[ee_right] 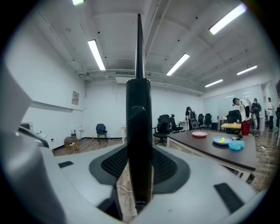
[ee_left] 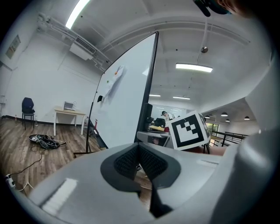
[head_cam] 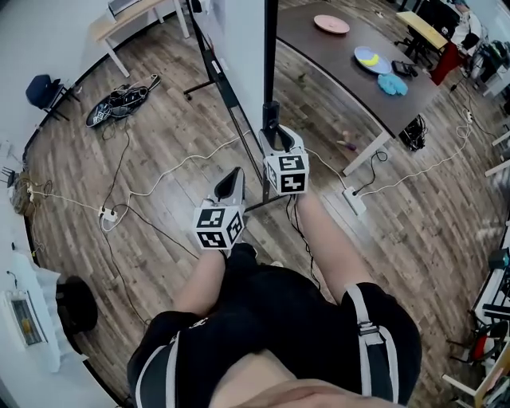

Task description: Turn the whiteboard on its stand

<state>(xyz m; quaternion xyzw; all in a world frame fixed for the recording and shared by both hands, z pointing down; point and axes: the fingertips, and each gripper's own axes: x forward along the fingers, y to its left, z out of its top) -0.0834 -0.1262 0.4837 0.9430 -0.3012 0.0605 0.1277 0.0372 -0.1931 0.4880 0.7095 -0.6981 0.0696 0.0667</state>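
The whiteboard point(head_cam: 239, 40) stands upright on its stand, seen from above, with its black frame edge point(head_cam: 270, 64) facing me. My right gripper point(head_cam: 275, 134) is shut on that edge. In the right gripper view the black frame edge point(ee_right: 139, 127) runs up between the two pads, gripped at my right gripper point(ee_right: 139, 168). My left gripper point(head_cam: 233, 178) hangs lower and to the left, apart from the board, shut with nothing in it. In the left gripper view my left gripper point(ee_left: 139, 151) points at the white face of the whiteboard point(ee_left: 124, 100), and the right gripper's marker cube point(ee_left: 188, 130) shows beside it.
A dark table point(head_cam: 343, 72) with a pink plate point(head_cam: 331, 24) and a blue plate point(head_cam: 371, 57) stands right of the board. White cables and a power strip point(head_cam: 107, 213) cross the wooden floor. Shoes point(head_cam: 119, 103) and a blue chair point(head_cam: 44, 89) lie left. The stand's slanted leg point(head_cam: 227, 96) is close by.
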